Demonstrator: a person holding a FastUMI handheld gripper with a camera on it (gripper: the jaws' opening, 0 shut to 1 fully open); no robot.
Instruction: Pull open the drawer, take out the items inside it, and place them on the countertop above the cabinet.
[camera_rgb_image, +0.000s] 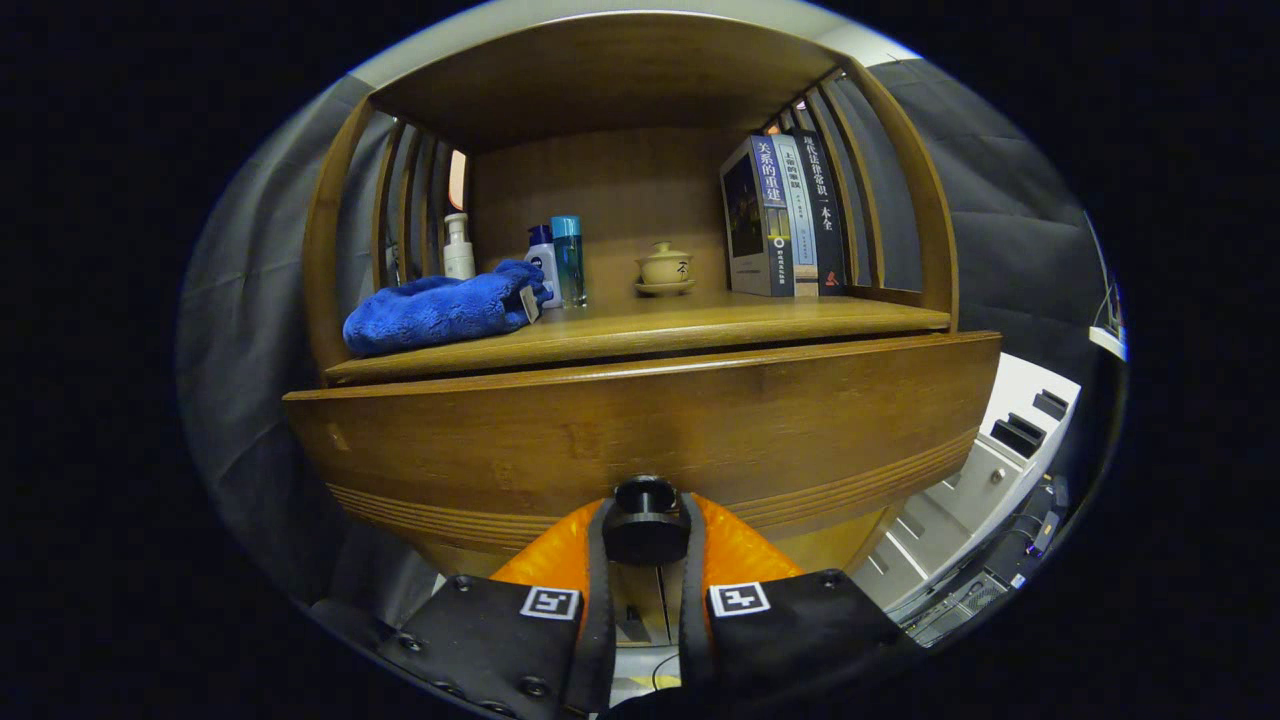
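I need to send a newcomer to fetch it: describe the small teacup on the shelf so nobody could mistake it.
Start at the wooden cabinet, whose dark round drawer knob both fingers press on. On its open countertop shelf, find the small beige lidded ceramic teacup on a saucer. It stands alone between the plastic bottles and upright books, the only squat, rounded piece.

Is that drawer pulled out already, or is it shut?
Pulled out a little: the drawer front stands forward of the countertop edge, with a dark gap between. The gripper is shut on the knob.
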